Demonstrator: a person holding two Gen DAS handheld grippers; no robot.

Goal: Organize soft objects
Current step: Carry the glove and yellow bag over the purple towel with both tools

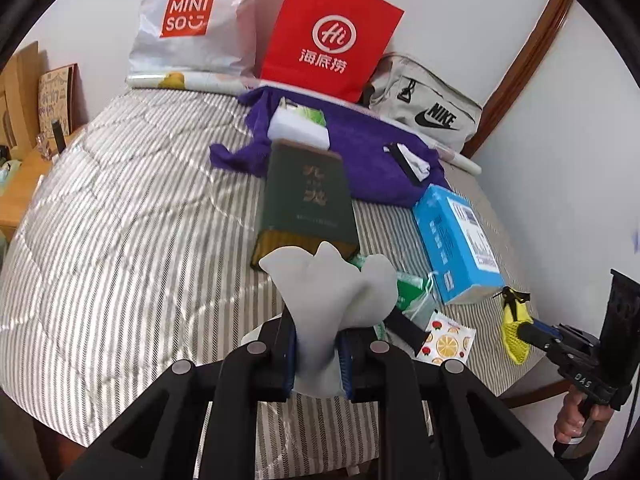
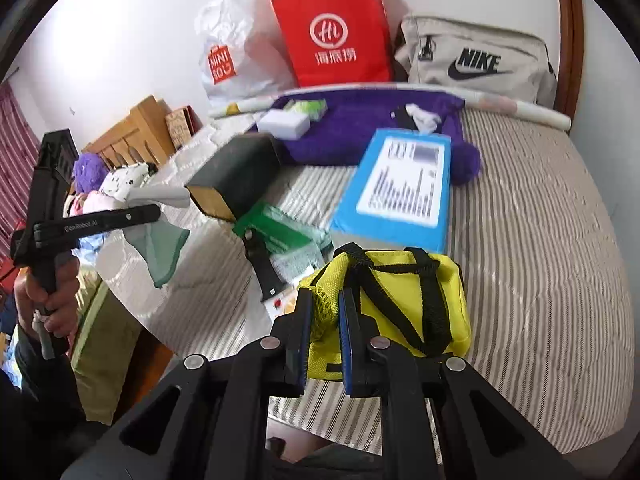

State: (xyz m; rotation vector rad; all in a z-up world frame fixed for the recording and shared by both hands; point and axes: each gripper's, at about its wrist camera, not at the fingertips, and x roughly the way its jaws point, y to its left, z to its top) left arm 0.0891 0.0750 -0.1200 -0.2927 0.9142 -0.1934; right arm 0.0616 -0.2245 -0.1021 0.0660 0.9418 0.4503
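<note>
My left gripper (image 1: 317,354) is shut on a pale grey sock (image 1: 334,280) and holds it above the striped bed (image 1: 120,220); the sock also shows in the right wrist view (image 2: 160,236), hanging from the left gripper (image 2: 154,210). My right gripper (image 2: 324,336) is shut on the mesh edge of a small yellow bag (image 2: 400,308) with black straps. The yellow bag also shows in the left wrist view (image 1: 514,332), in the right gripper (image 1: 524,330). A purple towel (image 1: 360,152) lies at the back of the bed.
On the bed lie a dark green book (image 1: 308,196), a blue box (image 1: 456,240), a green packet (image 2: 288,232), a white sponge block (image 1: 298,130). A red paper bag (image 1: 332,36), a Miniso bag (image 1: 188,24) and a Nike bag (image 1: 428,108) stand by the wall. Plush toys (image 2: 108,180) lie left.
</note>
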